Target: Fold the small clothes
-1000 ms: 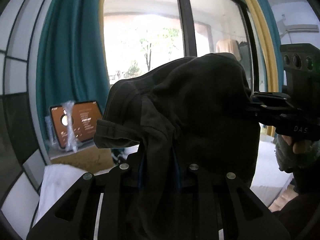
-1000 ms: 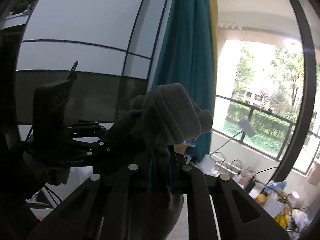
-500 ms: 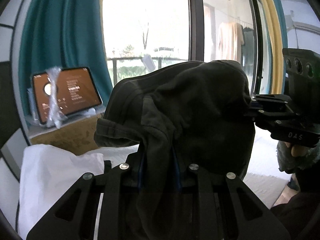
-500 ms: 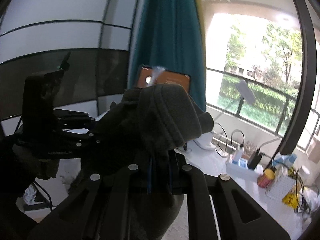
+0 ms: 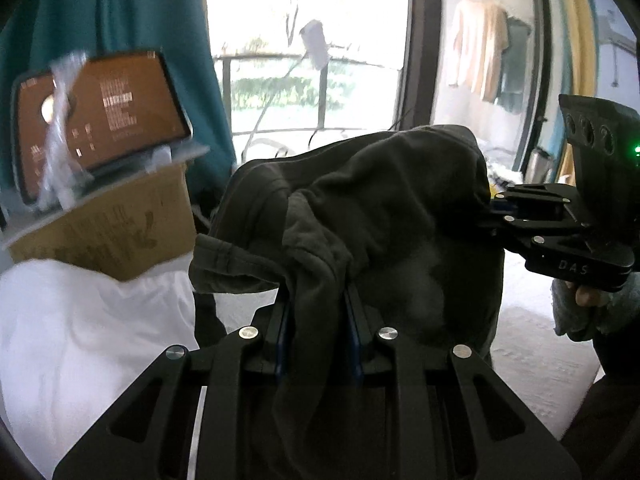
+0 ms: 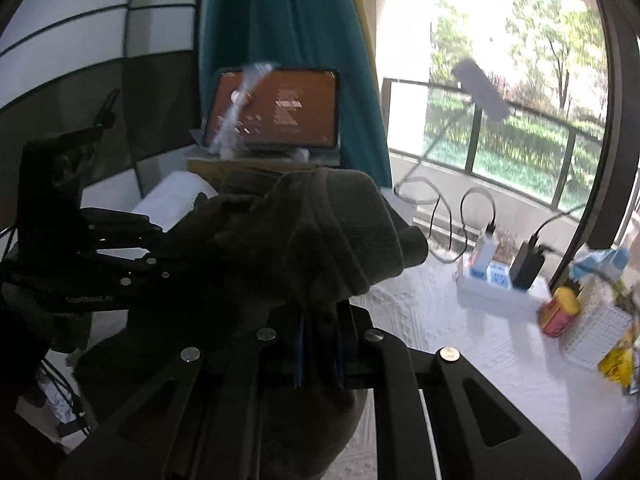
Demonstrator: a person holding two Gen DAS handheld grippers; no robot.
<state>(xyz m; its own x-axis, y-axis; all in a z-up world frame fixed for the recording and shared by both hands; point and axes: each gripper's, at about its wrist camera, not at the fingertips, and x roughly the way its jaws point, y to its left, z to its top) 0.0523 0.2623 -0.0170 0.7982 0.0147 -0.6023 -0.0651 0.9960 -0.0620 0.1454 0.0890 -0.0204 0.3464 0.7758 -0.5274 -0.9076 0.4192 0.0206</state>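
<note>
Both wrist views close behind bunched garment [image 5: 384,216], tilted downward, sharing tablet [image 6: 276,110], window railing [image 6: 500,128]

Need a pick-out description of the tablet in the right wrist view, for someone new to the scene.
Start at the teal curtain left of the bright window. At its foot a cardboard box stands beside a white pillow. The tablet leans on top of that box, the only lit screen there, orange-brown with pale text and a strip of clear plastic across its left side.
</note>
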